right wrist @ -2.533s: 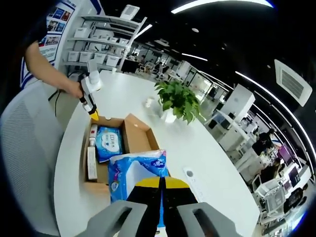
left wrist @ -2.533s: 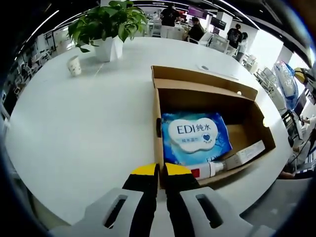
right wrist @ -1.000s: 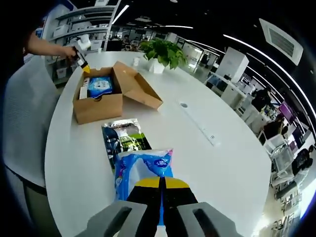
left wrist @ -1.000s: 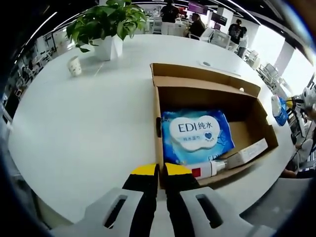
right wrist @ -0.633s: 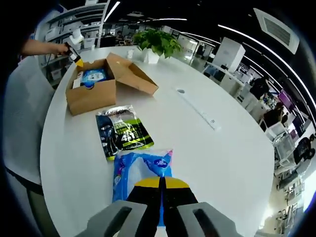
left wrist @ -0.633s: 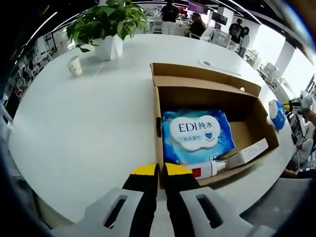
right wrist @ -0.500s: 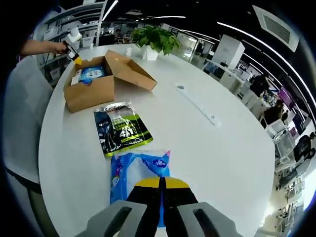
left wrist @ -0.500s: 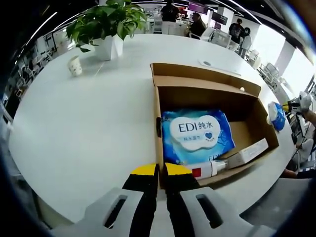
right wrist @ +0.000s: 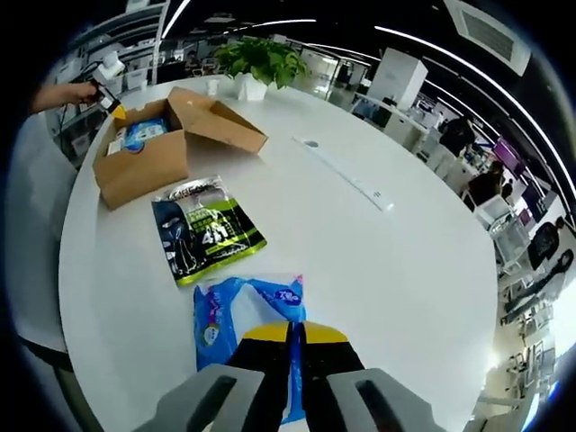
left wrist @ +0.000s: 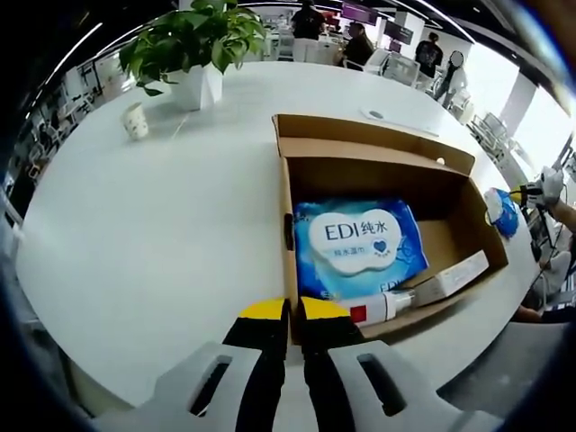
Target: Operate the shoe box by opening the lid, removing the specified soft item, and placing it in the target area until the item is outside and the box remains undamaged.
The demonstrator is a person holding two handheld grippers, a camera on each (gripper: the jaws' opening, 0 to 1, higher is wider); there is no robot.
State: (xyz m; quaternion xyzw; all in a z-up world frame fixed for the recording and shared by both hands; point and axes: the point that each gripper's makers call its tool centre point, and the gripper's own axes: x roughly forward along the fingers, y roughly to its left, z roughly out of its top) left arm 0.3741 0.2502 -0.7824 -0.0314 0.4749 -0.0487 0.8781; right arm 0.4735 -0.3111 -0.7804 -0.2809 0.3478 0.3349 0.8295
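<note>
lid: the shoe box (right wrist: 148,148) is already open; its lid flap (right wrist: 220,117) lies folded back on the far side of the box, and the cardboard looks whole, with no tear that i can see.
box content: in the left gripper view a blue wet wipes pack (left wrist: 358,245) lies flat inside, and a tube (left wrist: 382,309) and a long white carton (left wrist: 448,279) lie along the near wall of the box.
soft item: the blue soft pack (right wrist: 247,333) is outside the box, low on the white table (right wrist: 387,270), near the green and black pouch (right wrist: 207,229) that lies between it and the box.
right gripper: the right gripper (right wrist: 290,337) has its jaws pressed together on the near edge of the blue soft pack; i cannot tell if the pack fully rests on the table or hangs a little above it.
left gripper: the left gripper (left wrist: 288,315) has its jaws pressed together at the near corner wall of the shoe box; it seems to hold this wall to steady the box, but the contact itself is hidden.
done: opening and taking out look finished.
left to do: i judge that only the release of the pack in the target area is left, then to let go of the box.
surroundings: a potted plant (left wrist: 200,45) and a small cup (left wrist: 135,119) stand far on the table, well apart from the box.
</note>
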